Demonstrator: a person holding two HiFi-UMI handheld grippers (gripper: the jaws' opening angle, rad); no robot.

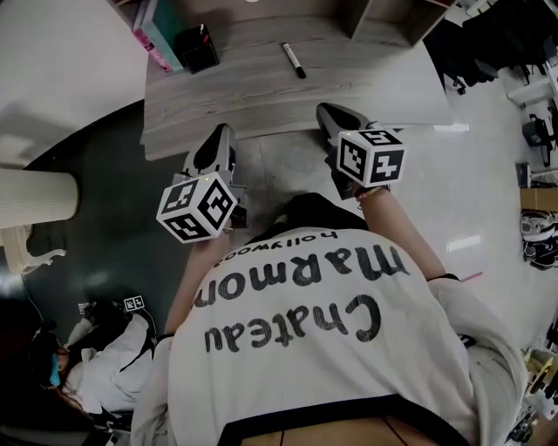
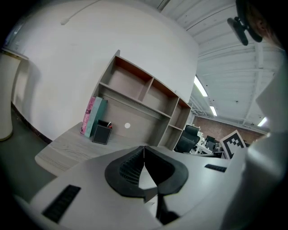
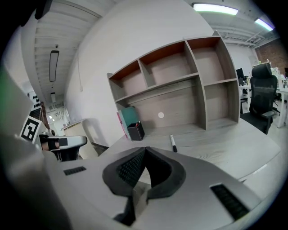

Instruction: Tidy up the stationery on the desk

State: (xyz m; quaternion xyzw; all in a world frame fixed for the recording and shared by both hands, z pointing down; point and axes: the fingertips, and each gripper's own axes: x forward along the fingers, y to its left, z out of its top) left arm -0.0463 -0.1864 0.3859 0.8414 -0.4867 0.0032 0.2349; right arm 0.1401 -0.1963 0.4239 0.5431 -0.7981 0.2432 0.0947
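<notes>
A marker (image 1: pixel 293 60) lay on the desk (image 1: pixel 261 100), right of a pen holder (image 1: pixel 197 48). Books (image 1: pixel 154 30) stood just left of the holder.

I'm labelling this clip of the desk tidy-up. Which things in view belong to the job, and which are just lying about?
Job: marker pen; black pen holder; desk.
Lying about: pink and teal books; shelf unit; office chair.

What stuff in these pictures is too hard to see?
- Head view: shelf cut off by the top edge.
- Head view: books run past the top edge; titles too small.
- Every view: inside of the black pen holder, too small and dark.
- Left gripper view: marker hidden behind the left gripper body.
</notes>
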